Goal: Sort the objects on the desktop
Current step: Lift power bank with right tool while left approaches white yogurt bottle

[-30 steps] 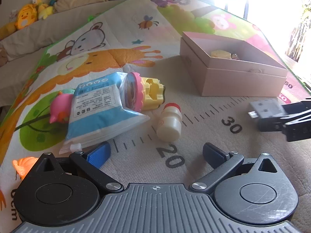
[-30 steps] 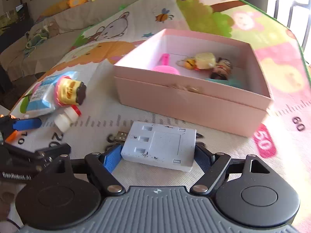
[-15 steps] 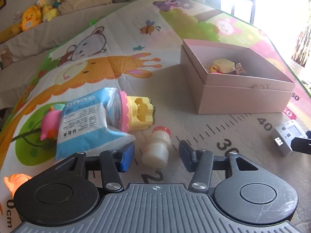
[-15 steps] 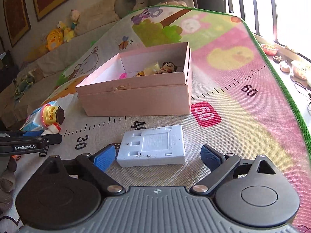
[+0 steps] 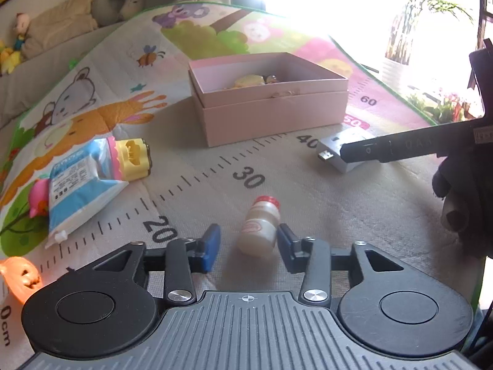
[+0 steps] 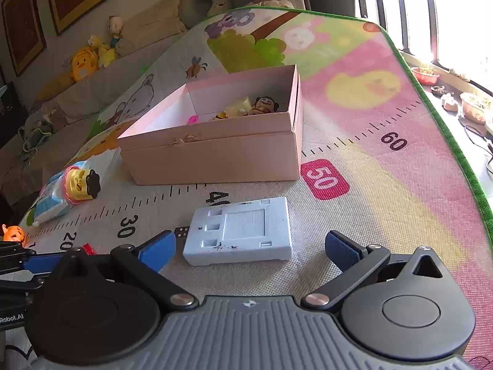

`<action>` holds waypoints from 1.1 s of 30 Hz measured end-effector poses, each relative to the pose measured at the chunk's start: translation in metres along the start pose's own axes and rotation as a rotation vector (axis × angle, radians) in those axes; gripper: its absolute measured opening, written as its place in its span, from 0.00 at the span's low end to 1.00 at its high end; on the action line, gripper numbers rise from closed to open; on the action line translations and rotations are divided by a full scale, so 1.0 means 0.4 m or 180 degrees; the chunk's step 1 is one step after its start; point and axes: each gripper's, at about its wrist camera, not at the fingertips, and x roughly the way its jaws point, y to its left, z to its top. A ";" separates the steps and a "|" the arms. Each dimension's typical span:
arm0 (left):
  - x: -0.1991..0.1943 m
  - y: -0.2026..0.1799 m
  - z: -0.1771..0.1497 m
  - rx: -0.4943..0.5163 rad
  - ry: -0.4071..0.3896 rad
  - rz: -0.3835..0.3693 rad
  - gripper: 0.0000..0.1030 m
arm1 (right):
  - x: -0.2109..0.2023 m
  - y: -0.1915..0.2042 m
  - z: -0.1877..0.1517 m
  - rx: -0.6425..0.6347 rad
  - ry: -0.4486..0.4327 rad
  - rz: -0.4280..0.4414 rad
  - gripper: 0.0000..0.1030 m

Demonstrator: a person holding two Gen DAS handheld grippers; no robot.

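A small yoghurt bottle (image 5: pixel 260 228) with a red cap lies on the mat between the fingers of my left gripper (image 5: pixel 248 248), which is open; the right pad is close to the bottle. My right gripper (image 6: pixel 249 249) is open, and a white USB hub (image 6: pixel 243 231) lies on the mat between its fingers, untouched. The hub also shows in the left wrist view (image 5: pixel 342 151). An open pink box (image 6: pixel 215 151) with small toys inside stands behind it.
A blue-white snack bag (image 5: pixel 77 182), a yellow toy (image 5: pixel 134 158) and a pink toy (image 5: pixel 38 197) lie at the left. An orange pumpkin toy (image 5: pixel 20 277) sits at the near left. The mat's green edge (image 6: pixel 456 154) runs along the right.
My right gripper has let go of the USB hub and opened wide, leaving it on the mat. My left gripper has moved up around the yoghurt bottle and narrowed.
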 end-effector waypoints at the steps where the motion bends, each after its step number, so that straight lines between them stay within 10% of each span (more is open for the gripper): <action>1: -0.001 0.000 -0.002 0.0023 -0.0014 0.0081 0.56 | 0.000 0.002 0.000 -0.0014 0.0006 -0.0014 1.00; 8: 0.007 0.079 0.007 -0.0097 -0.0035 0.0683 0.67 | -0.031 0.023 -0.026 -0.0163 0.0138 -0.0027 1.00; 13: -0.025 0.084 0.010 -0.0129 -0.0164 -0.0095 0.84 | -0.042 0.052 -0.053 -0.0422 0.0190 -0.0076 1.00; 18: 0.024 0.027 0.045 0.0355 -0.0314 -0.0243 0.91 | -0.036 0.070 -0.063 -0.0591 0.0186 -0.0177 1.00; 33: 0.025 -0.008 0.007 0.0338 -0.0149 -0.1054 0.93 | -0.058 0.017 -0.059 -0.0211 0.0032 0.0148 1.00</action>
